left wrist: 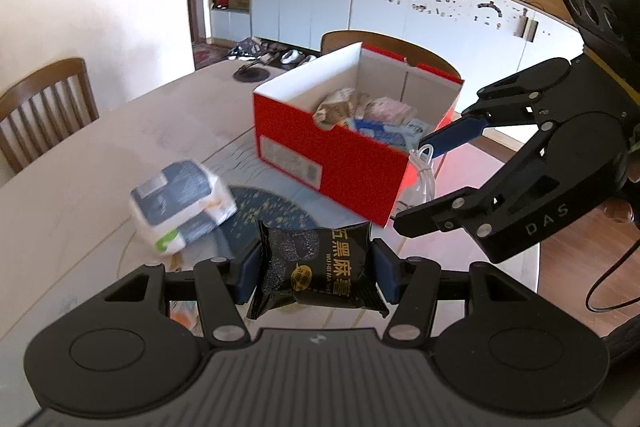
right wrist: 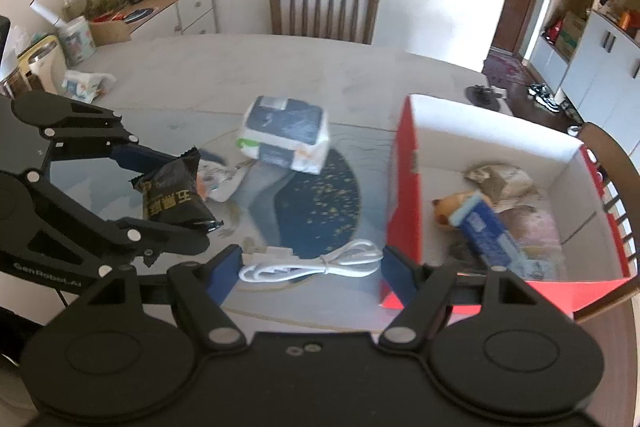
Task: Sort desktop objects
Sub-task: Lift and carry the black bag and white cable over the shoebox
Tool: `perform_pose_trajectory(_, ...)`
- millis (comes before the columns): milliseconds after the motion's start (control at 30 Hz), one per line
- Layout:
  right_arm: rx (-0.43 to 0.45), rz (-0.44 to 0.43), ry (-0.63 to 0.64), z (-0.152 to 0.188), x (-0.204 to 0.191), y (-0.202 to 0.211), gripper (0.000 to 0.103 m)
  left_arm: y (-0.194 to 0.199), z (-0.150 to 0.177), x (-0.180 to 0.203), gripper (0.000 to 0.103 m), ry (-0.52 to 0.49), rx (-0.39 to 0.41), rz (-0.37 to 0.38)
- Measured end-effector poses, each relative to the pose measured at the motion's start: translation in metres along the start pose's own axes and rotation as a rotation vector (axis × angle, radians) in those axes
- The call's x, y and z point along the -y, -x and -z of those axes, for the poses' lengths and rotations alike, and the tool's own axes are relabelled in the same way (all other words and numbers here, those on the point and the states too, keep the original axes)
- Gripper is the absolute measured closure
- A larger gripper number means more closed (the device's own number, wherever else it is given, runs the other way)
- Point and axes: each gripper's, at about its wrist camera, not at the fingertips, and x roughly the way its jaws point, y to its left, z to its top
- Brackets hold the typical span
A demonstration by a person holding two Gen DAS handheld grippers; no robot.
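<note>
In the left wrist view, the left gripper (left wrist: 316, 273) pinched a black snack packet (left wrist: 316, 267) between its blue pads, up off the table (left wrist: 80, 167). Past it stood a red box (left wrist: 332, 163), open on top, with wrapped snacks (left wrist: 344, 105) inside. The right gripper (left wrist: 420, 183) held a white cable (left wrist: 424, 167) at the box's near corner.

In the right wrist view, the right gripper (right wrist: 310, 263) pinched the coiled white cable (right wrist: 312, 263) by its two ends. The red box (right wrist: 404, 187) sat to the right, holding a blue carton (right wrist: 486, 231) and soft packets (right wrist: 500, 179). A tissue pack (right wrist: 286, 133) lay on the table (right wrist: 320, 67).

table (right wrist: 280, 67): red box (left wrist: 328, 155), tissue pack (right wrist: 286, 133).
</note>
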Motion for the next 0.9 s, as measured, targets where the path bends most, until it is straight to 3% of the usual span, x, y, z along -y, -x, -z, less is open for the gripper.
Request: perform_pose_trajectory(900,0.041,0.040,-0.043,0.004,0.124,0.014,0.028,-0.071,-0.088,0.062,0.047,-0.071,0.009,0.017)
